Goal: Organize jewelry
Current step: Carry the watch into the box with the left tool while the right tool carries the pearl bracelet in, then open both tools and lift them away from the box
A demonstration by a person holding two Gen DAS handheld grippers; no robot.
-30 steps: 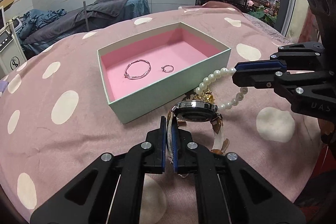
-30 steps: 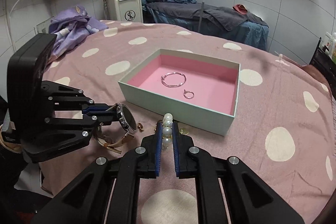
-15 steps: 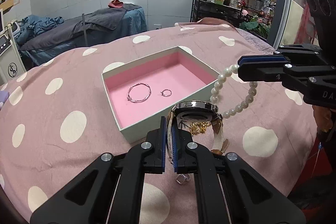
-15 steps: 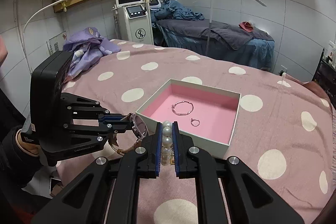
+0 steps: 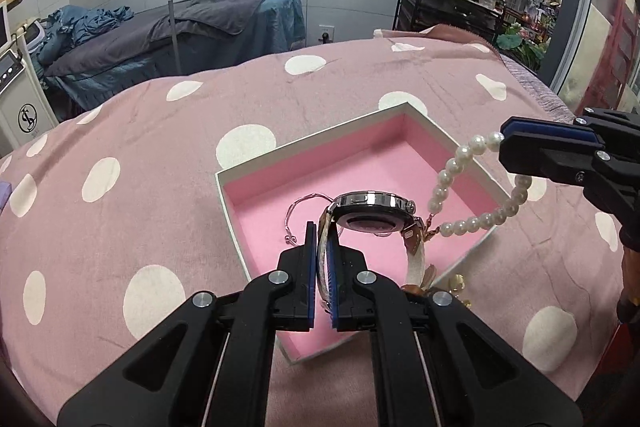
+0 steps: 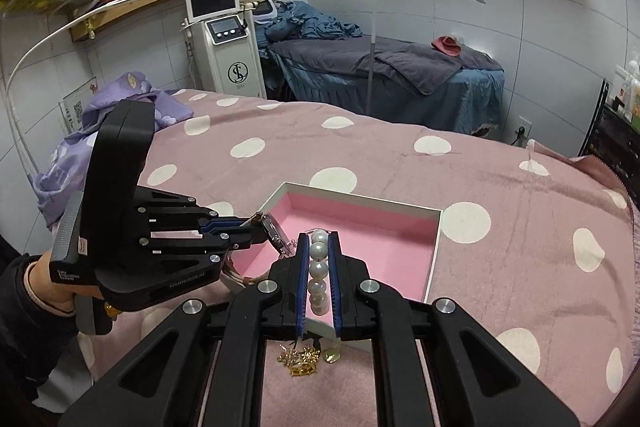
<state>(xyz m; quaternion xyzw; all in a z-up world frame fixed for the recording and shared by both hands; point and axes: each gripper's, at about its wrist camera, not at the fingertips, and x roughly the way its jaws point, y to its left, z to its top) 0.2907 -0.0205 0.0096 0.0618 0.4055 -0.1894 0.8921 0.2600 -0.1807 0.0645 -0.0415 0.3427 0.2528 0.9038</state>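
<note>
My left gripper [image 5: 322, 233] is shut on the pale strap of a silver wristwatch [image 5: 372, 209], which hangs over the pink inside of the open jewelry box [image 5: 256, 163]. In the right wrist view the same left gripper [image 6: 256, 225] reaches in from the left with the watch [image 6: 274, 229] above the box [image 6: 436, 239]. My right gripper [image 6: 319, 239] is shut on a pearl bracelet [image 6: 319, 269]; in the left wrist view that bracelet [image 5: 460, 195] dangles from the right gripper [image 5: 502, 139] over the box's right corner. A silver bangle [image 5: 298, 213] lies in the box, partly hidden by the watch.
The box sits on a pink bedcover with white dots [image 5: 140, 187]. Gold jewelry pieces [image 6: 306, 359] lie on the cover just in front of the box. A purple cloth heap [image 6: 100, 115] lies at the bed's far left. A second bed [image 6: 380, 75] and a machine [image 6: 228, 43] stand behind.
Both grippers have lifted and carried their pieces from beside the box's near wall to above the box. The watch and the pearls now hang over the pink lining.
</note>
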